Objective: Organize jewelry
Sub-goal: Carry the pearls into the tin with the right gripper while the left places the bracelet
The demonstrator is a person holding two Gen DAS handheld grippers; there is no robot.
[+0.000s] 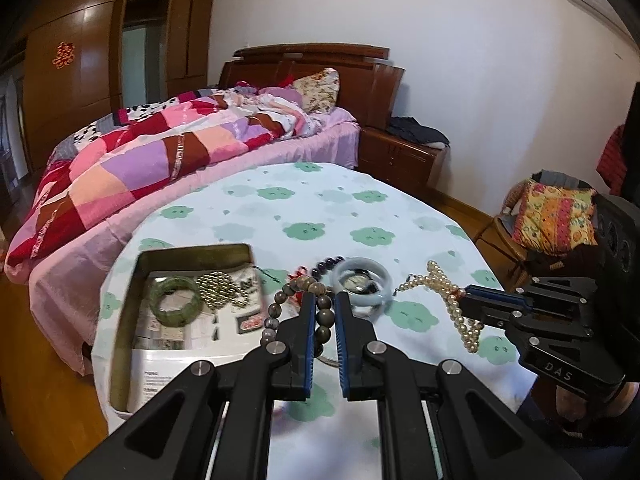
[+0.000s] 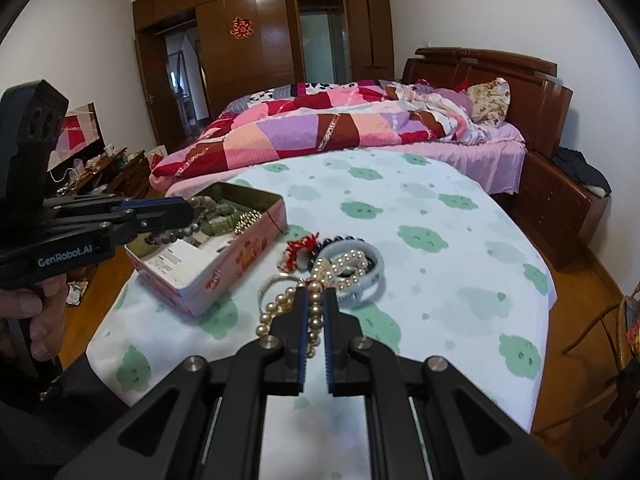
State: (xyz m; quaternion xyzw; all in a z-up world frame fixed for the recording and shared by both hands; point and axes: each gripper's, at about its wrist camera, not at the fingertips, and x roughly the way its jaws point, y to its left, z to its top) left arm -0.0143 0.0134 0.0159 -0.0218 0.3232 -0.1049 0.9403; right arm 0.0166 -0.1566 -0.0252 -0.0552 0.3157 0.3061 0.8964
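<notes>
Wooden bead bracelet (image 1: 320, 316): brown beads, pinched between the blue pads of the left tongs (image 1: 324, 312); its loop hangs out to nine o'clock of the tips, toward the tin; in the right wrist view it dangles over the tin's near end.
Pearl strand (image 2: 316, 300): cream beads, pinched by the right tongs (image 2: 316, 304); loose loops spill to eight o'clock of the tips and trail on to twelve o'clock over the bangle pile; in the left wrist view it lies at three o'clock of the left tongs.
Left tongs: pressed together on the wooden bead bracelet; a hand (image 2: 36, 312) grips the handle at the left edge of the right wrist view.
Right tongs: pressed together on the pearl strand.
Pale bangle (image 1: 362, 284): translucent ring lying flat at one o'clock of the left tongs; a watch face (image 1: 355, 283) sits inside it; dark beads (image 1: 330, 263) just beyond at eleven o'clock of it.
Red tassel (image 2: 298, 250): on the cloth between tin and bangle.
Tin (image 2: 224, 268): pink-sided open box at ten o'clock of the right tongs; holds a green bangle (image 1: 176, 300), a gold bead piece (image 1: 218, 286) and printed papers.
Bench (image 1: 360, 208): covered in a white cloth with green cloud shapes.
Bed (image 1: 160, 148): patchwork quilt, at twelve o'clock beyond the bench.
</notes>
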